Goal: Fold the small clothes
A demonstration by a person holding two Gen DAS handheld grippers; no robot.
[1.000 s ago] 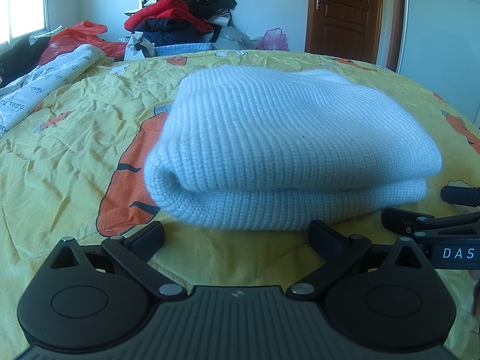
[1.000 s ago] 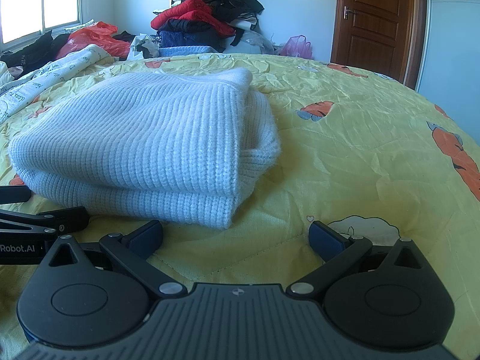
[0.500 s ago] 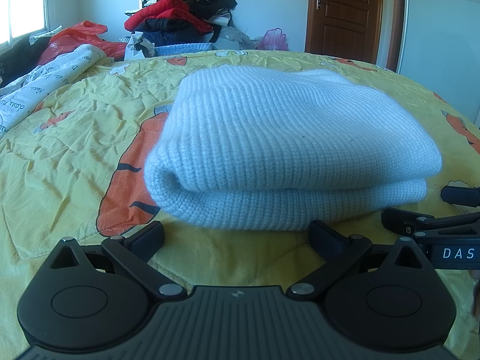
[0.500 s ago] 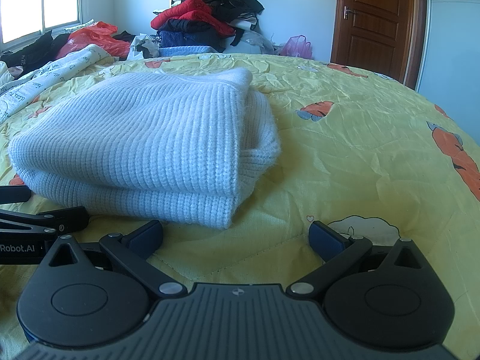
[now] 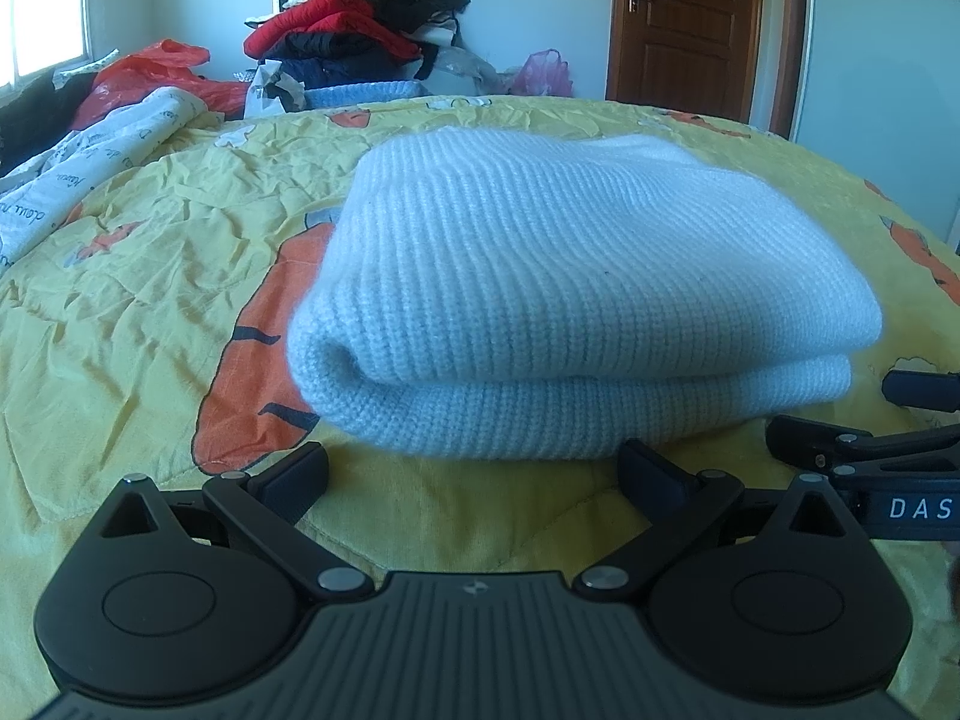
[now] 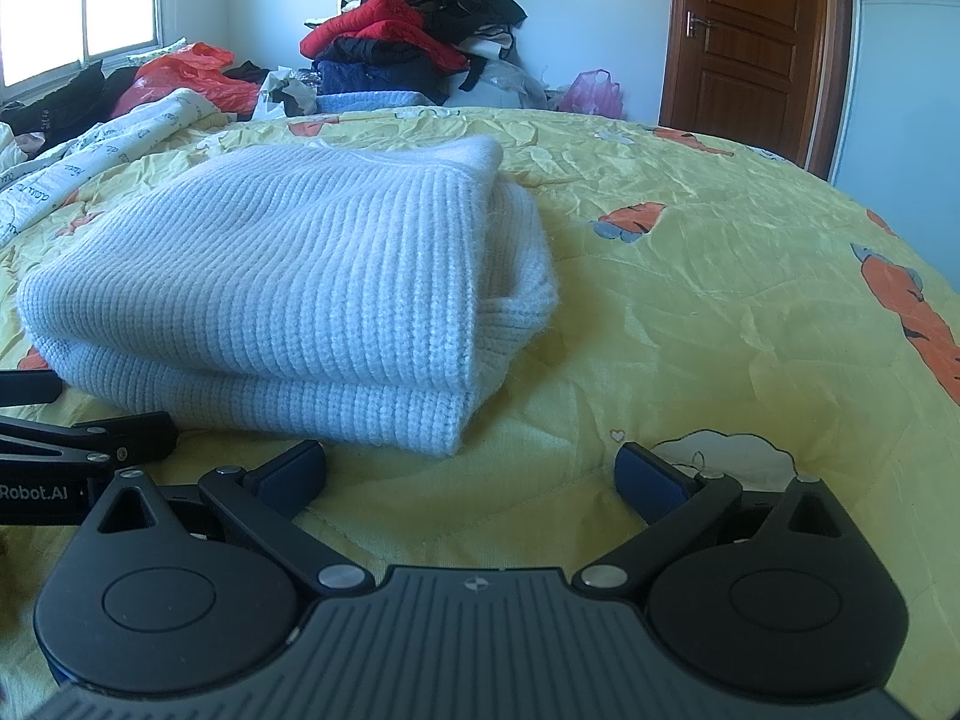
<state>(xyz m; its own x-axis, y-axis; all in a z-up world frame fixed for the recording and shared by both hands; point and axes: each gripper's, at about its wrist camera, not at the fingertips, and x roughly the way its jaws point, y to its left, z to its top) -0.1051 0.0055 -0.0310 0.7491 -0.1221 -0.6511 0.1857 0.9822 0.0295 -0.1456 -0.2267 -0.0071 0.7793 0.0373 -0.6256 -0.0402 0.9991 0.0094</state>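
One bed is carrying the folded sweater, lying mid-quilt, long axis running left to right, rounded fold facing the left tongs and layered open edges at its right end. Knit is looking soft, light, floppy; gripping through both layers seems best. Right tongs and left tongs are sitting spread wide, holding nothing.

The left gripper is low and level, its two fingers spread wide apart with nothing between them. The right gripper has the same pose, also wide apart and holding nothing. The two stand side by side, close together: each one shows at the edge of the other's view.
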